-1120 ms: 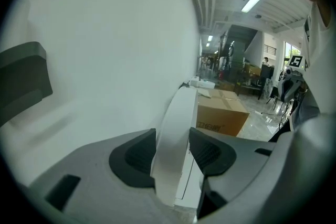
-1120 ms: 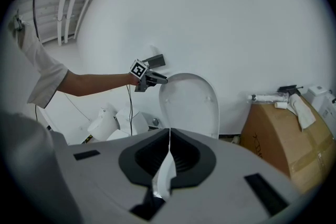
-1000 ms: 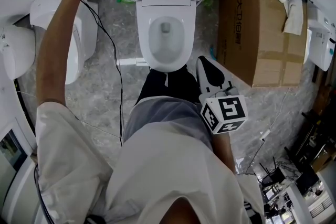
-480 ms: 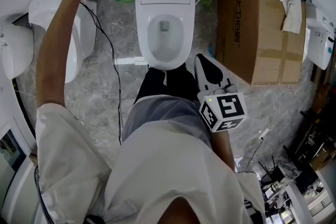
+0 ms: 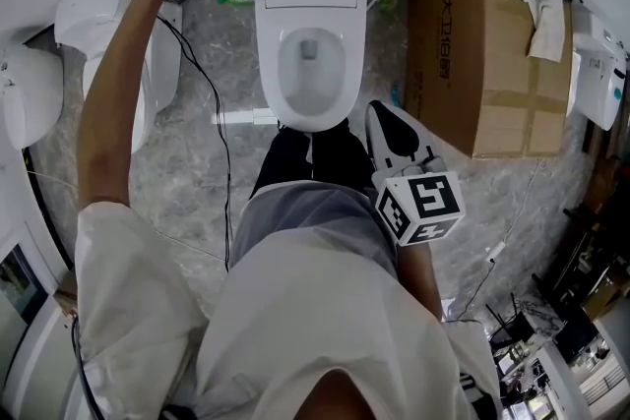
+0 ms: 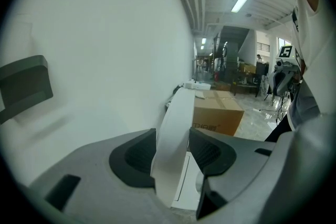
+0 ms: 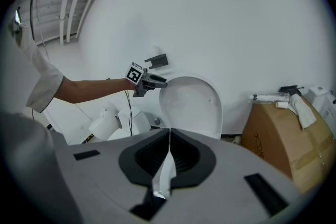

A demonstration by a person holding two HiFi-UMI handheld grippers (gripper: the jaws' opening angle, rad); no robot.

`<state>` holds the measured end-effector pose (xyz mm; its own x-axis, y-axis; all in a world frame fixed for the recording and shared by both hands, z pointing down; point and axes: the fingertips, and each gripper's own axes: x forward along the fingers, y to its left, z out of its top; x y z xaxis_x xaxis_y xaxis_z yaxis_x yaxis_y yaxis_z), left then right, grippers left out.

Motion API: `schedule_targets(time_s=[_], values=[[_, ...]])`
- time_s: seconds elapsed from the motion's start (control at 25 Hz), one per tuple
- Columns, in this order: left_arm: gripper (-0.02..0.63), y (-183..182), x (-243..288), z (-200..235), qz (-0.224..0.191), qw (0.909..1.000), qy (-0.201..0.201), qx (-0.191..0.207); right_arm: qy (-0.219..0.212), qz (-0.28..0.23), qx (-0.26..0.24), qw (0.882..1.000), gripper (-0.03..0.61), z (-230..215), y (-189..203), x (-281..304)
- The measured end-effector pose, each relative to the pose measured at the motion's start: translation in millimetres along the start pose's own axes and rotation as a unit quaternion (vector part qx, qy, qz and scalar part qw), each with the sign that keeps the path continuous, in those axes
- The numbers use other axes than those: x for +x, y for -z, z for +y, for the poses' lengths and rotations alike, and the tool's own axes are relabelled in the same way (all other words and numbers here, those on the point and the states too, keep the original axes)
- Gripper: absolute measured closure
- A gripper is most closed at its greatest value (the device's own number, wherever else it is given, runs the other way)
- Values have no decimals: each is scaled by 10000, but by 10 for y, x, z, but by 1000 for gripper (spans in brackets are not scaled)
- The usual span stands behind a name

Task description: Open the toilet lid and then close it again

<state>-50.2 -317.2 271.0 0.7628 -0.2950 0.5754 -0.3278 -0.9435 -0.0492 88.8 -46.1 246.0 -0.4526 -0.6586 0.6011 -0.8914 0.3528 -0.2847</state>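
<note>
Left gripper view shows the left gripper [image 6: 173, 157] clamped on the edge of the raised lid [image 6: 181, 107], one pad on each face. Head view places the lid upright at 12 o'clock of the bowl [image 5: 309, 64]. The right gripper [image 5: 392, 131], at 5 o'clock, has jaws together, empty.

Left gripper [image 6: 172, 153] clamped, arm outstretched; right gripper [image 7: 168, 161] closed.
</note>
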Motion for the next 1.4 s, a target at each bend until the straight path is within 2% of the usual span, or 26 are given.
schedule_targets(time_s=[0.68, 1.4], values=[[420, 176, -134, -622, 64, 9992, -28, 393, -89, -154, -127, 9998, 567, 211, 41, -96], [420, 405, -215, -1206, 274, 9969, 8, 737, -6, -249, -83, 9997, 567, 353, 273, -321]])
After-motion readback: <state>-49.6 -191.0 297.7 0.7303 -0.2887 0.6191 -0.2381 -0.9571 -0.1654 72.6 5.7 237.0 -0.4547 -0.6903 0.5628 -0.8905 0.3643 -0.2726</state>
